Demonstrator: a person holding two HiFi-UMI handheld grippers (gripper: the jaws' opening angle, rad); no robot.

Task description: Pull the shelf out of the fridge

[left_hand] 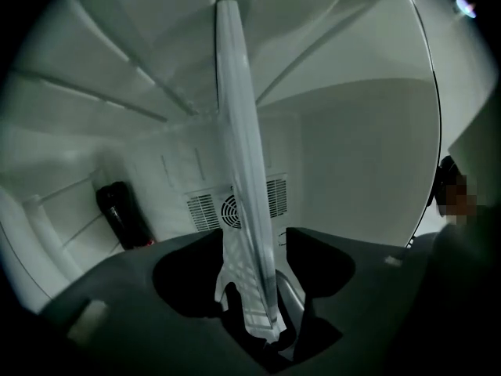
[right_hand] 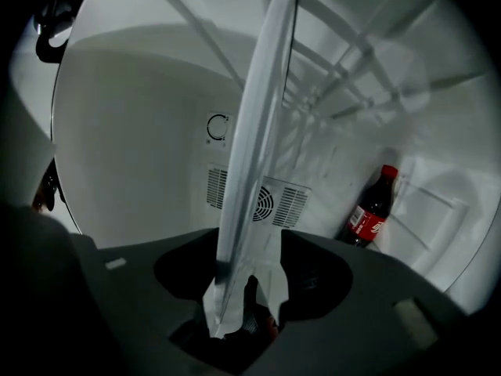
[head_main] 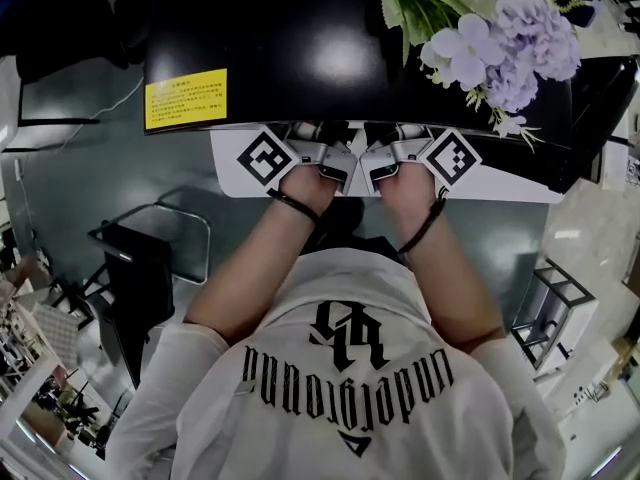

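Note:
The white fridge shelf [head_main: 500,183] sticks out from under the black fridge top [head_main: 330,58]. Both grippers are at the middle of its front edge, side by side, left gripper [head_main: 322,168] and right gripper [head_main: 385,168]. In the left gripper view the shelf [left_hand: 239,131] shows edge-on, running between the jaws of the left gripper [left_hand: 254,241] with dark gaps on both sides. In the right gripper view the shelf [right_hand: 262,116] likewise passes between the jaws of the right gripper [right_hand: 252,241], which stand apart from it. Both grippers are open around the shelf edge.
A cola bottle [right_hand: 372,210] leans in the fridge's back corner, dark in the left gripper view [left_hand: 124,216]. A fan vent [right_hand: 266,202] is on the back wall. Purple flowers [head_main: 500,38] stand on the fridge top, near a yellow label [head_main: 186,98]. Black stands flank the person.

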